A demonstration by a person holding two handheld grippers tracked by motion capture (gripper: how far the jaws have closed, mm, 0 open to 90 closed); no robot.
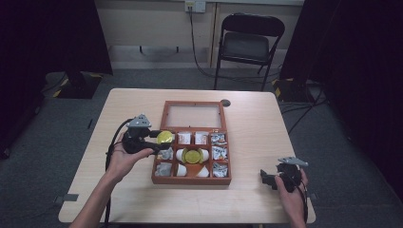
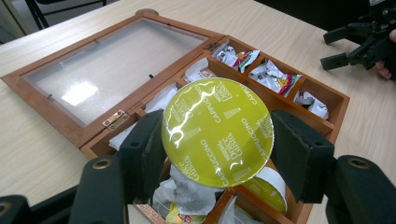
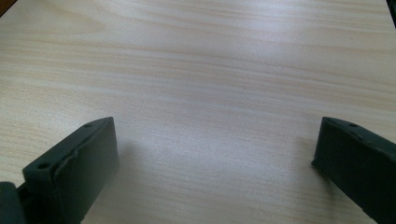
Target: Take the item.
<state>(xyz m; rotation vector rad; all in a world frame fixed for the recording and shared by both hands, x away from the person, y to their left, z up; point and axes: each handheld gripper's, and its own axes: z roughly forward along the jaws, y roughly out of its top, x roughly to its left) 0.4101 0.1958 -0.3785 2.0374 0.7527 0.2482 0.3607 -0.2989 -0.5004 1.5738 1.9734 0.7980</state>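
A coffee capsule with a yellow-green foil lid marked CAPPUCCINO (image 2: 217, 132) is clamped between the two black jaws of my left gripper (image 2: 217, 149). It hangs just above the left compartments of an open wooden box (image 1: 159, 167). In the high view the same capsule (image 1: 164, 137) shows at the tip of the left gripper (image 1: 161, 137), by the box's left wall. A second yellow-lidded capsule (image 1: 192, 155) lies in the box's middle compartment. My right gripper (image 1: 266, 179) rests near the table's front right edge, jaws wide apart over bare wood (image 3: 210, 116), nothing between them.
The box's glass lid (image 1: 193, 115) lies flat open behind it. Several sachets (image 1: 218, 153) and white pods fill the other compartments. The pale wooden table (image 1: 128, 109) has bare surface to left and right of the box. A black folding chair (image 1: 247, 45) stands beyond the table.
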